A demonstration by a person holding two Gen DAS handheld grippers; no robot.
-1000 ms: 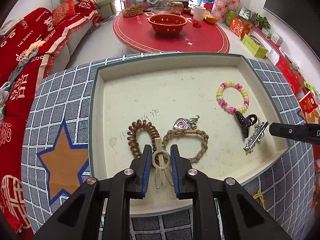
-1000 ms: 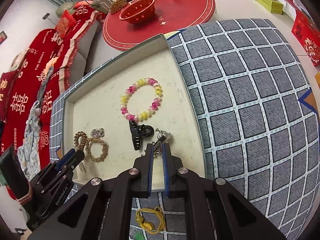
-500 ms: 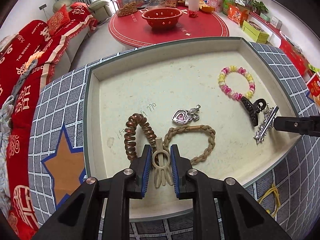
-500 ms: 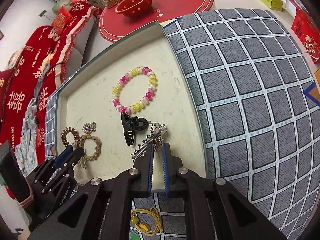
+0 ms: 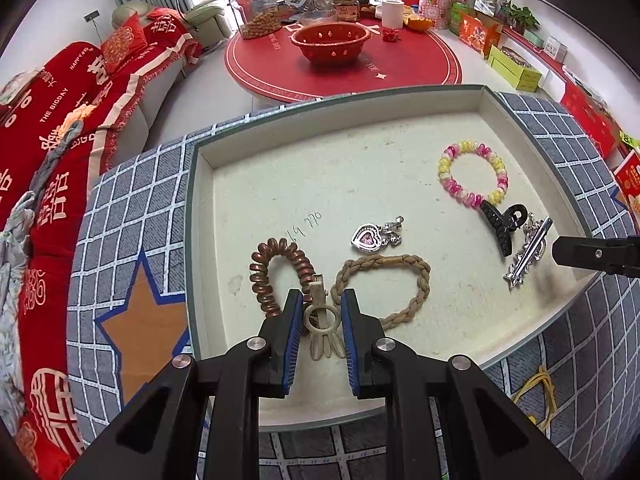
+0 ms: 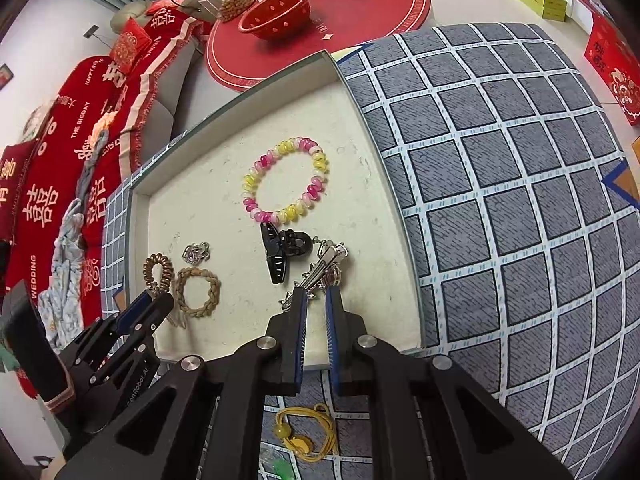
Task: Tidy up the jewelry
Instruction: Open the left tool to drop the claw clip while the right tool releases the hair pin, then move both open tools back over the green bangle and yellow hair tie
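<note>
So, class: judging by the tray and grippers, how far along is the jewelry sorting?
Done: six pieces lie in the tray. In hand: left gripper holds a beige clip; right gripper holds a silver clip. Left: a yellow cord outside the tray.

Both grippers are matte black plastic — the left gripper (image 5: 320,312) and the right gripper (image 6: 316,304) alike. Each finger carries a ribbed blue pad (image 5: 294,328) and round silver screws (image 5: 256,344); white lettering (image 6: 138,384) — partly legible — marks one side.
</note>
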